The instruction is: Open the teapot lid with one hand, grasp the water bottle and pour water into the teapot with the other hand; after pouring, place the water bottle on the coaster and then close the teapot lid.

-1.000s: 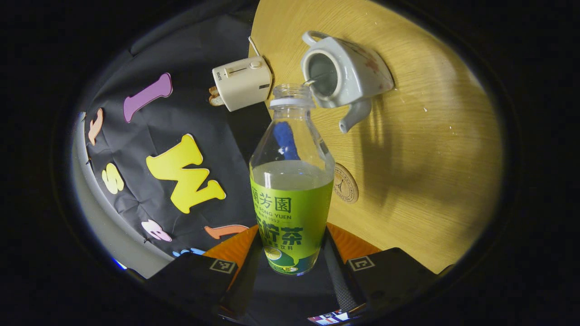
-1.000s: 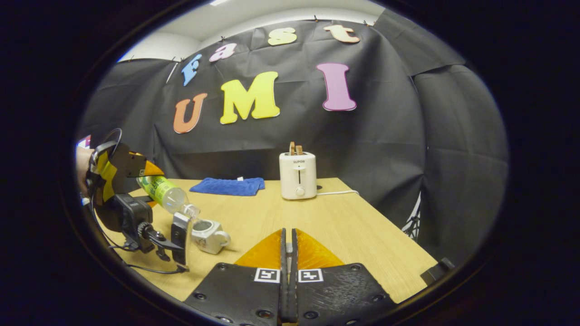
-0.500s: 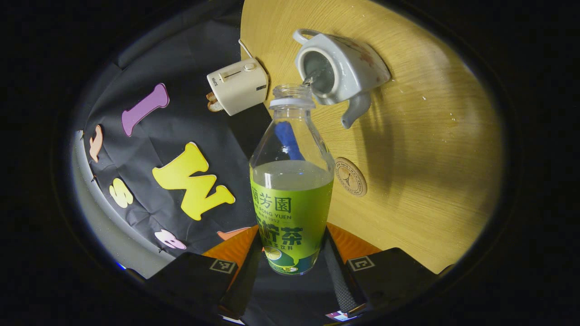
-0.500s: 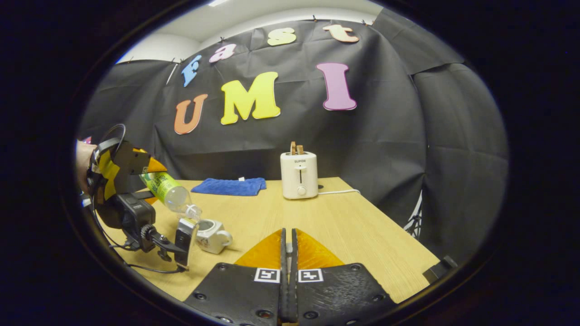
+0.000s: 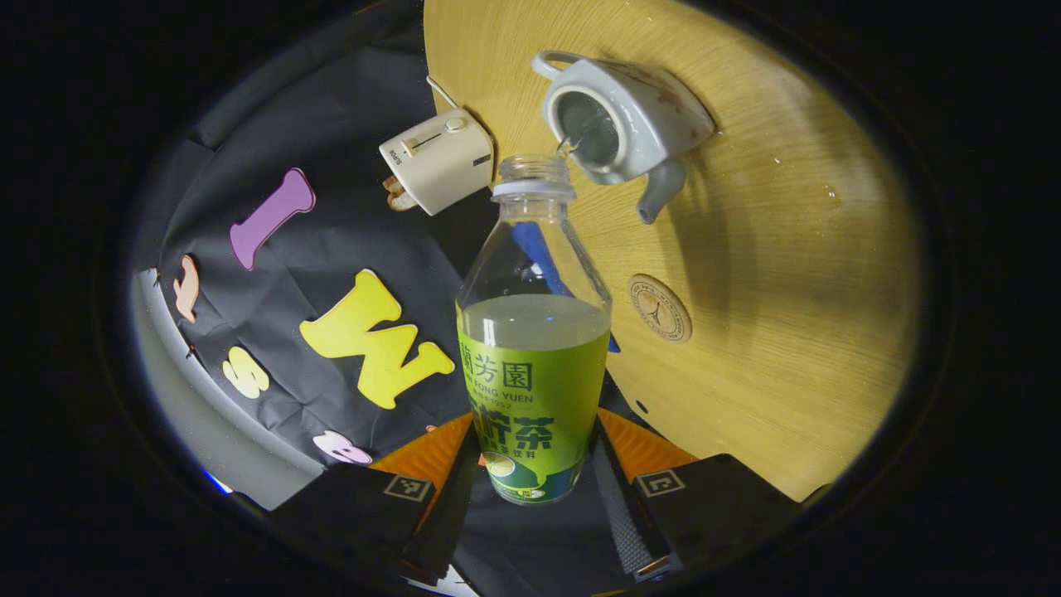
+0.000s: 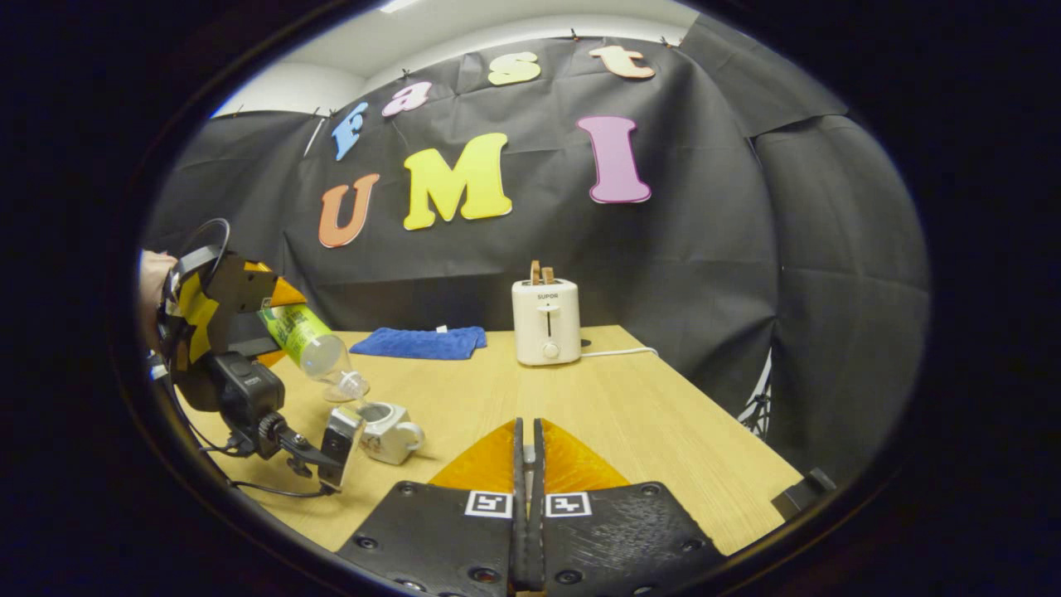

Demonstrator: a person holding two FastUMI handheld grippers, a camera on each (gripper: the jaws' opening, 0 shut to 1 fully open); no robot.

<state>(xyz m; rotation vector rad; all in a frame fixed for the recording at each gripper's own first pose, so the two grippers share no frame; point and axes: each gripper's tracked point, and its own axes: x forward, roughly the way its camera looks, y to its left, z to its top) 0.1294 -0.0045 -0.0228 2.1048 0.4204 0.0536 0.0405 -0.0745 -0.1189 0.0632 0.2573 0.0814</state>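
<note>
Lifted slightly since before, the left gripper (image 5: 535, 477) clasps the water bottle (image 5: 533, 365), tilted over the lidless teapot (image 5: 622, 120) near the table's (image 6: 630, 414) left edge. Blue cloth (image 6: 419, 342) and toaster (image 6: 545, 322) line its far edge. Right gripper (image 6: 527, 506) is clenched.

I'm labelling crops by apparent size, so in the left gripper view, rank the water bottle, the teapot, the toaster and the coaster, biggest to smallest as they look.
1. water bottle, much enlarged by being closest to the camera
2. teapot
3. toaster, slightly under the teapot
4. coaster
</note>
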